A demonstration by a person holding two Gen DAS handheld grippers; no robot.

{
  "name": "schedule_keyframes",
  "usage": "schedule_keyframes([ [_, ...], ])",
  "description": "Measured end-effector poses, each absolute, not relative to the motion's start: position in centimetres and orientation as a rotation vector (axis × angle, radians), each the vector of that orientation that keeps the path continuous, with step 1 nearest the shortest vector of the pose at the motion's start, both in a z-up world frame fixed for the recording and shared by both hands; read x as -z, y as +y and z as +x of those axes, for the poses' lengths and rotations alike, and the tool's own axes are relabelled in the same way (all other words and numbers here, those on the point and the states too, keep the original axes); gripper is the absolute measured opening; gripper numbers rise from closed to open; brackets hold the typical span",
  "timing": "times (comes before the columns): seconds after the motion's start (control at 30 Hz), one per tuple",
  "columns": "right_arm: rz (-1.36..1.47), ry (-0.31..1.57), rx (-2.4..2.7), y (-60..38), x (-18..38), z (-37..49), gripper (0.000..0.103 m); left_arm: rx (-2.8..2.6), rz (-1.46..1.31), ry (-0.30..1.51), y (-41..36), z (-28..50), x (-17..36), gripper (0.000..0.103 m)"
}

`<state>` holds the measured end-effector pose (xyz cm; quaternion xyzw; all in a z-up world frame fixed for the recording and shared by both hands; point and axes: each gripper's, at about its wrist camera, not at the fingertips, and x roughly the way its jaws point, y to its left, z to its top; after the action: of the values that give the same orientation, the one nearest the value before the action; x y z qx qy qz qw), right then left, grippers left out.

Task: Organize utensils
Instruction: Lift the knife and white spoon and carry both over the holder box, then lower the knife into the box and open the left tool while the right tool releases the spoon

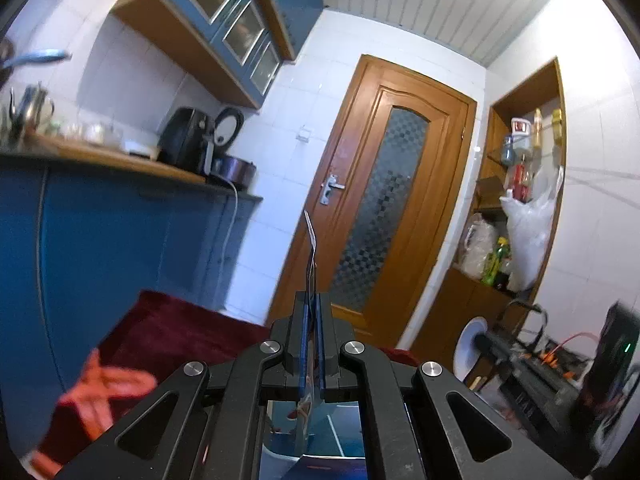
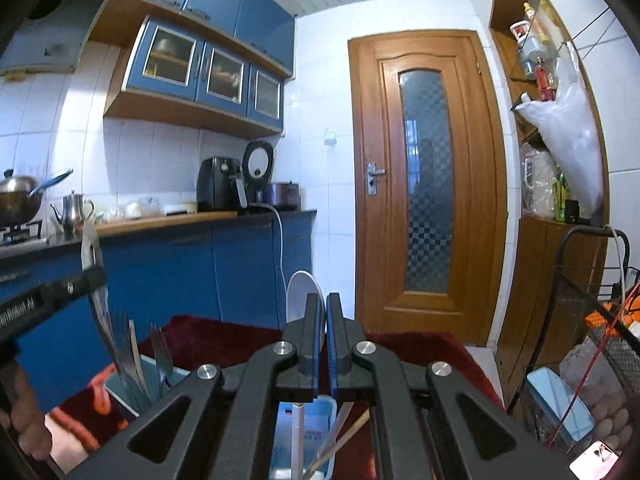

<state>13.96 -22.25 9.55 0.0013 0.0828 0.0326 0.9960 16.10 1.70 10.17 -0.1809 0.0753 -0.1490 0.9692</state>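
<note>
Left wrist view: the left gripper (image 1: 311, 300), black with blue-lined fingers (image 1: 304, 344), clenches a thin, flat metal knife (image 1: 310, 248) edge-on, its pointed tip rising toward the wooden door (image 1: 384, 200). A dark red, plush cloth (image 1: 172, 324) covers the tabletop below.

From the right wrist view, that same knife's steel blade (image 2: 89, 248) slants above a pale blue rectangular holder (image 2: 120, 390) containing two steel forks (image 2: 160, 344) and one pale flat stick. The right gripper (image 2: 325, 312) has its fingers (image 2: 310, 332) nearly pressed together, grasping nothing, above a light blue tray (image 2: 320, 412) holding one white utensil handle (image 2: 297, 436), one metal utensil and two wooden chopsticks (image 2: 344, 440).
</note>
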Motion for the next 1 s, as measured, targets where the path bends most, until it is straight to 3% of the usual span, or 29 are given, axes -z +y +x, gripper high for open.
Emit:
schedule_keyframes([
  [0.17, 0.023, 0.202, -0.096, -22.5, -9.2, 13.8, 0.006, 0.302, -0.408, 0.175, 2.3, 16.7, -9.7, 0.003],
  [0.3, 0.043, 0.194, -0.121, -22.7, -9.5, 13.2, 0.024, 0.310, -0.403, 0.190, 2.0, 16.8, -9.4, 0.003],
  [0.43, 0.054, 0.179, -0.137, -22.7, -10.0, 12.3, 0.025, 0.313, -0.391, 0.216, 1.6, 17.0, -9.2, 0.005],
  [0.6, 0.062, 0.167, -0.150, -22.8, -10.5, 11.1, 0.026, 0.314, -0.368, 0.253, 1.4, 16.6, -9.1, 0.035],
  [1.0, 0.112, 0.199, -0.180, -23.2, -11.4, 8.2, 0.026, 0.298, -0.278, 0.341, 0.9, 13.5, -9.8, 0.037],
])
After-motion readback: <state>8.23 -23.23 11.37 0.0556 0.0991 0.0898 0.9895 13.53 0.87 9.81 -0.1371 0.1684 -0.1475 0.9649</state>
